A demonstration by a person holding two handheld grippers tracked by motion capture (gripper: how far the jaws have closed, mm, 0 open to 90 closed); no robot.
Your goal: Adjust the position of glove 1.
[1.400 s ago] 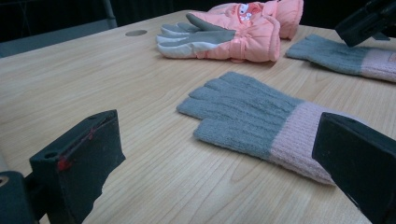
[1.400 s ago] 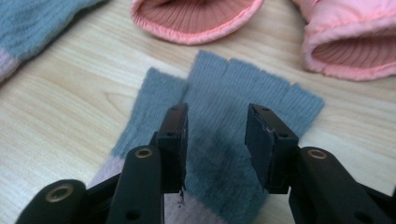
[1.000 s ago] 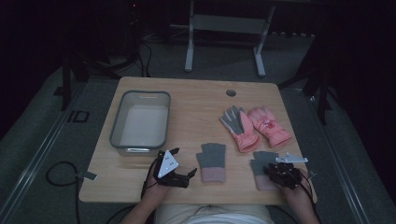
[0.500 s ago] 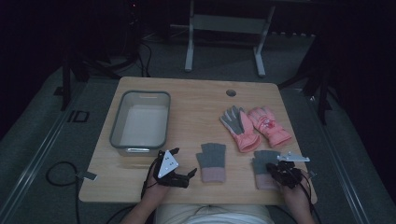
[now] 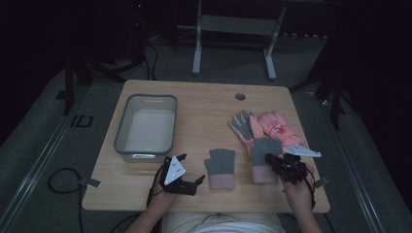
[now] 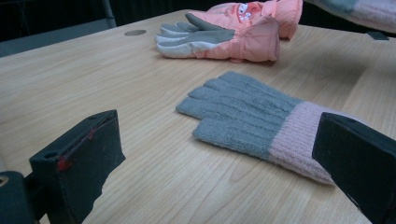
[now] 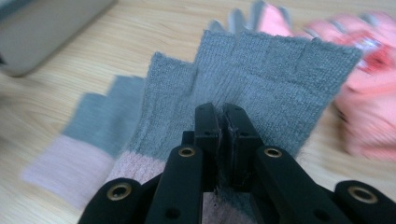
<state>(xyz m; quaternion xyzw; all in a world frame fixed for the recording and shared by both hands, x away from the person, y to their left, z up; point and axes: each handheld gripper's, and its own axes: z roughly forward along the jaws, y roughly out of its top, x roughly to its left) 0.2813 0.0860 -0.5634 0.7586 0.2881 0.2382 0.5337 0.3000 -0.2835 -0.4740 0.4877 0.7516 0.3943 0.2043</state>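
The right tongs [image 7: 223, 122] pinch a grey knit glove [image 7: 261, 79], seemingly lifted off the desk [image 5: 204, 111] for moving. The left tongs [image 6: 210, 154] sit spread, facing its mate [image 6: 252, 116] lying flat.

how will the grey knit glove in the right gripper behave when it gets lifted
Probably floppy: the grey knit glove is soft ribbed fabric, so it should droop from the right gripper pinching it. Likely light, and the fuzzy knit seems unlikely to slip.
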